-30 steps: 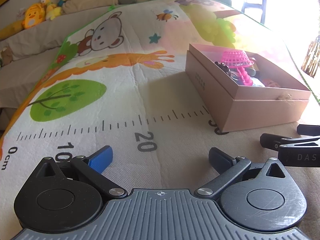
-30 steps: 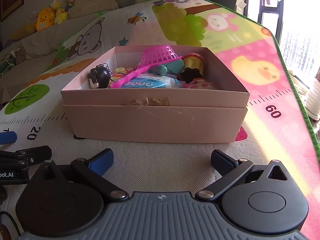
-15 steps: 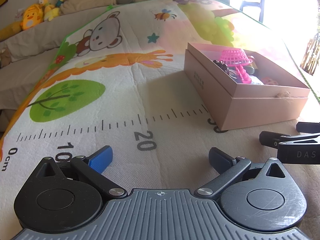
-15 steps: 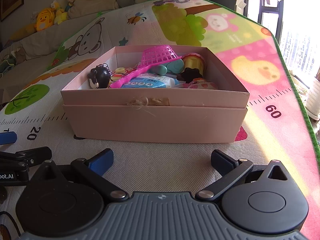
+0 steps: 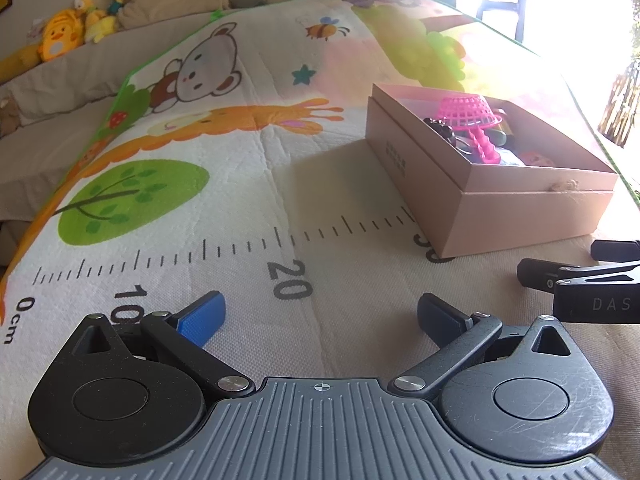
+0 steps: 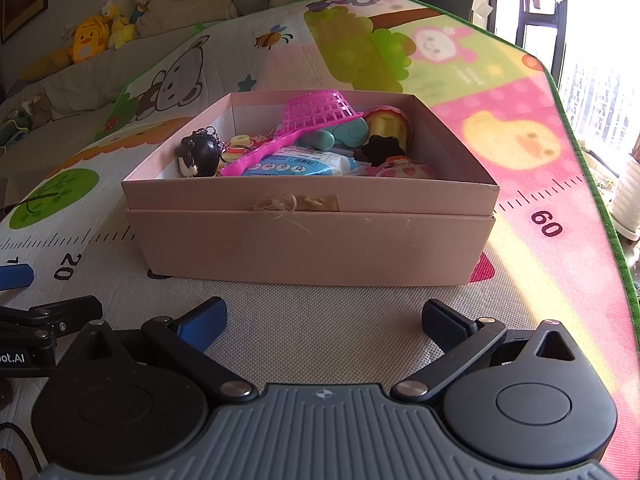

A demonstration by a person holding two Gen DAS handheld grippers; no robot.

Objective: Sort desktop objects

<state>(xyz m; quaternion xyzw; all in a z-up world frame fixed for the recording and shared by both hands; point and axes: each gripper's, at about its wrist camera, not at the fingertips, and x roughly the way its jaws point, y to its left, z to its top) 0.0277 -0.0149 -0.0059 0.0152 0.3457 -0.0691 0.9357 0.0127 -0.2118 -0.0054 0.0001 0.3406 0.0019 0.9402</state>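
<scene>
Both the left gripper (image 5: 320, 316) and right gripper (image 6: 324, 316) sit with fingers spread wide, empty, near the toy-filled pink box (image 6: 312, 240) on the play mat (image 5: 200, 208).

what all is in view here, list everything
box: 1, pink, on the mat facing the right tongs
scoop: 1, pink mesh, on top in the box
keychain figure: 1, black, box's left corner
packet: 1, blue and white, under the scoop handle
cup: 1, yellow, right rear of box
play mat: 1, cartoon print with ruler marks, under everything
plush toys: several, yellow, on the sofa behind
left tongs: 1, open, empty
right tongs: 1, open, empty
</scene>
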